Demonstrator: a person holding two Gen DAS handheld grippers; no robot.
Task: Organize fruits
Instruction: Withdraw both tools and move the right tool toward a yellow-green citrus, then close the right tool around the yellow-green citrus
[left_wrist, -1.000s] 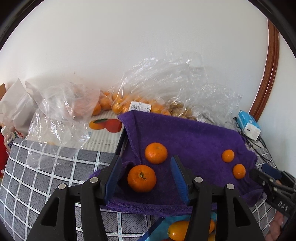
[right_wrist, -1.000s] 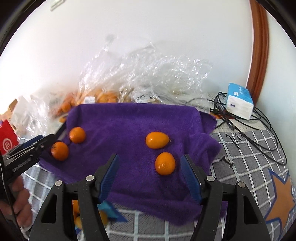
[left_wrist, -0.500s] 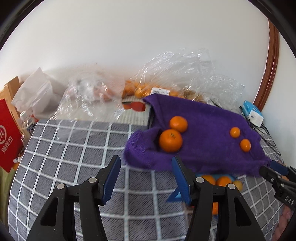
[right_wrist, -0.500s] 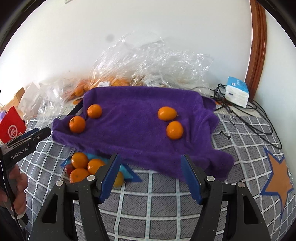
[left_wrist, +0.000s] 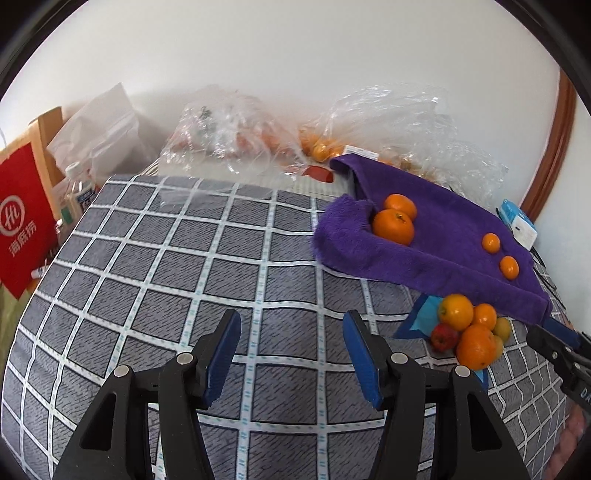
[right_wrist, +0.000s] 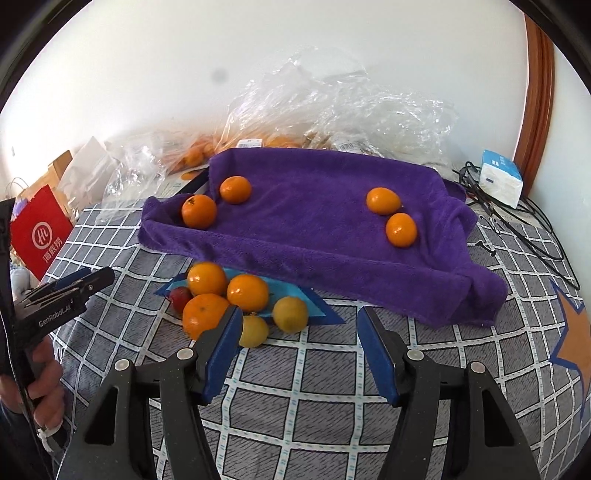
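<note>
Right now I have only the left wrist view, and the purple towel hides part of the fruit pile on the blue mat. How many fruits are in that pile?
Observer: Six. The right wrist view shows the pile whole: three oranges, one red fruit, two yellow fruits.
Operator: I see only the right gripper's tip. Is it holding anything?
Observer: No. The right gripper is open; its jaws have just been closing, with nothing between them.
Operator: Anything past the purple towel's right end?
Observer: Yes. Right of the purple towel there is an orange star on the checked cloth.
</note>
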